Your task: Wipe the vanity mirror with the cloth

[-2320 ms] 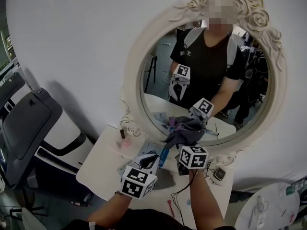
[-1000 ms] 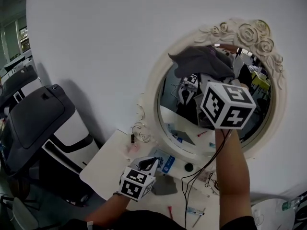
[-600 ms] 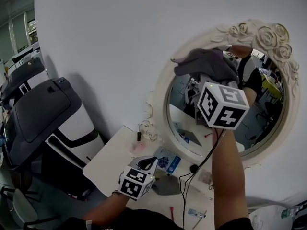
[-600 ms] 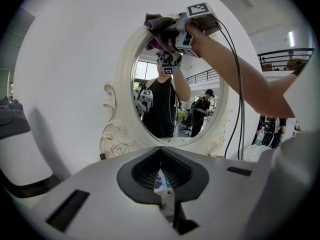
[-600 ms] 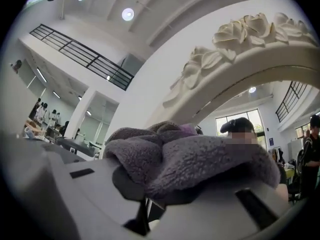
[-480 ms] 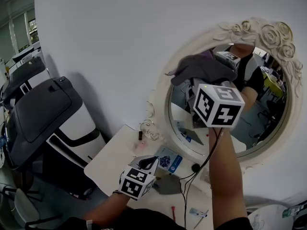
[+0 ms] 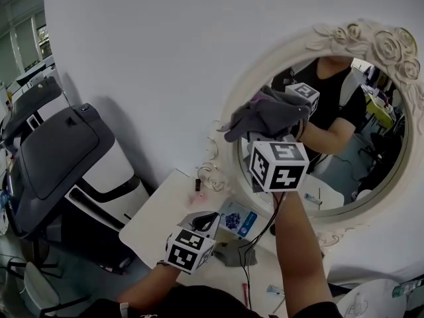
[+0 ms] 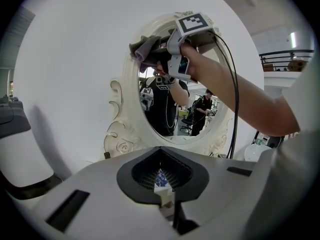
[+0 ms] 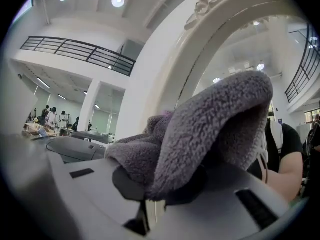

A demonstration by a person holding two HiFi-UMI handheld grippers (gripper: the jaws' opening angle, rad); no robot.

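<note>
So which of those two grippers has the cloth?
The right gripper, up at the mirror, clamps the grey cloth; the left gripper hangs low, empty.

My right gripper (image 7: pixel 265 138) is raised, with the grey-purple cloth (image 7: pixel 262 113) bunched over its jaws. It sits at the left side of the oval vanity mirror (image 7: pixel 268 63); can't tell if the cloth touches the glass. The mirror reflects the gripper and a person in a black shirt. My left gripper (image 7: pixel 204 221) is low over the white tabletop (image 7: pixel 149 220), just beside a blue card (image 7: pixel 237 218). A grey-and-white unit (image 7: pixel 46 158) stands at far left.
</note>
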